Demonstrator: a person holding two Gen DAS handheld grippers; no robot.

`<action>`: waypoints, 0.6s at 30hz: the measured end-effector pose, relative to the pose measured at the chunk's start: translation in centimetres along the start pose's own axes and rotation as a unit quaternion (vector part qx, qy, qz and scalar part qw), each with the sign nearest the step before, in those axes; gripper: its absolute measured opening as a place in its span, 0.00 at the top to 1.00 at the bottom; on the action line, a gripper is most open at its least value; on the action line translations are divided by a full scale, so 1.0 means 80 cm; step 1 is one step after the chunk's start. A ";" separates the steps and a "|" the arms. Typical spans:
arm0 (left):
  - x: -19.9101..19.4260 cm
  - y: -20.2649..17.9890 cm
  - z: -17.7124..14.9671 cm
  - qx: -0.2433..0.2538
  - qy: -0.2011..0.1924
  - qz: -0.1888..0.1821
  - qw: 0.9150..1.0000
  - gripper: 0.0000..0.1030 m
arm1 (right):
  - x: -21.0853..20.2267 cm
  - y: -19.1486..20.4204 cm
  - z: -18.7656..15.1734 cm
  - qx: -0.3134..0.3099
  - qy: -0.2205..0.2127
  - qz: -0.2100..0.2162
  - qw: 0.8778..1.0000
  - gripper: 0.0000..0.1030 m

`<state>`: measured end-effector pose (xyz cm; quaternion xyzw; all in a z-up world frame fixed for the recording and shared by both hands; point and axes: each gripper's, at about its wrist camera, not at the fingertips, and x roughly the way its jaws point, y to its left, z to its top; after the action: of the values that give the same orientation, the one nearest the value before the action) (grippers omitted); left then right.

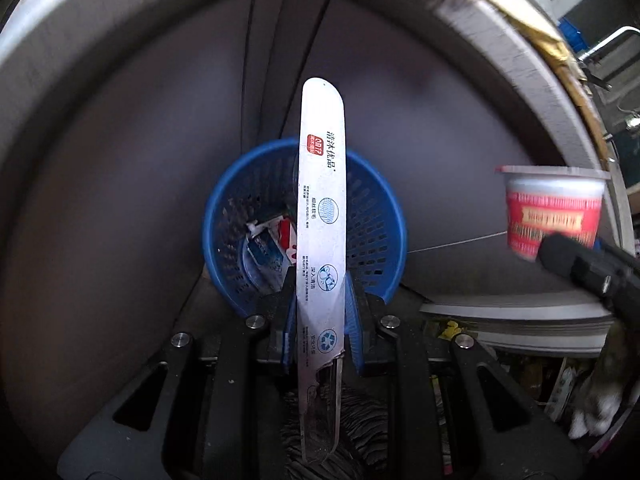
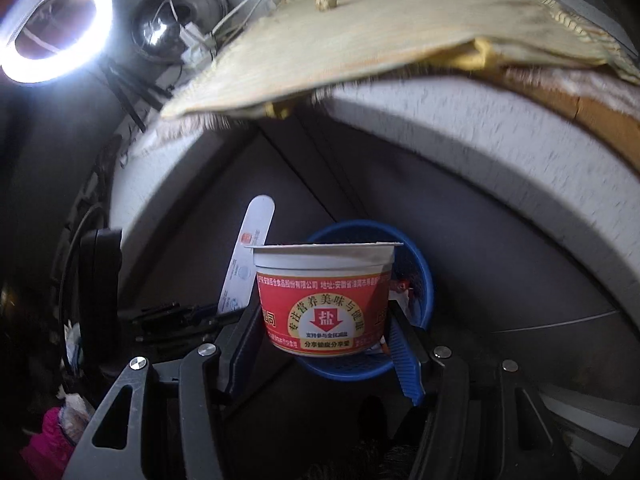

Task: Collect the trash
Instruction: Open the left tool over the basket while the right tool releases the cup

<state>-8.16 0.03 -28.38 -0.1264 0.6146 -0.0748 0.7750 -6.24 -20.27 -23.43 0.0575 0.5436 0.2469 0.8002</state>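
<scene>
My left gripper [image 1: 320, 312] is shut on a long white toothbrush package [image 1: 322, 216] that stands upright between the pads, above a blue mesh trash basket [image 1: 376, 216]. The basket holds a red, white and blue wrapper [image 1: 272, 240]. My right gripper [image 2: 324, 340] is shut on a red and white food cup [image 2: 324, 296], held upright in front of the same basket [image 2: 420, 280]. The cup also shows at the right in the left wrist view [image 1: 552, 208], and the toothbrush package shows left of the cup in the right wrist view [image 2: 248, 248].
The basket stands on a dark floor beside a grey-white table edge [image 2: 480, 152] covered by a yellowish cloth [image 2: 380, 32]. A ring light [image 2: 56, 28] glows at the upper left. Stacked papers and clutter [image 1: 520, 320] lie at the lower right.
</scene>
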 end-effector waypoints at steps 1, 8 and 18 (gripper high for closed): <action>0.008 0.001 0.000 -0.003 0.001 0.000 1.000 0.80 | 0.009 -0.002 -0.005 -0.003 0.003 -0.003 1.000 0.41; 0.057 0.004 -0.010 -0.005 0.011 0.010 1.000 0.80 | 0.054 -0.020 -0.026 -0.010 0.016 -0.017 1.000 0.41; 0.109 -0.006 -0.020 -0.001 0.024 0.029 0.999 0.80 | 0.118 -0.034 -0.048 -0.021 0.038 -0.039 0.998 0.41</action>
<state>-7.64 -2.96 -36.73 -0.1076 0.6367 -0.0550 0.7616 -6.12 -18.99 -33.89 0.0104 0.5704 0.2285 0.7889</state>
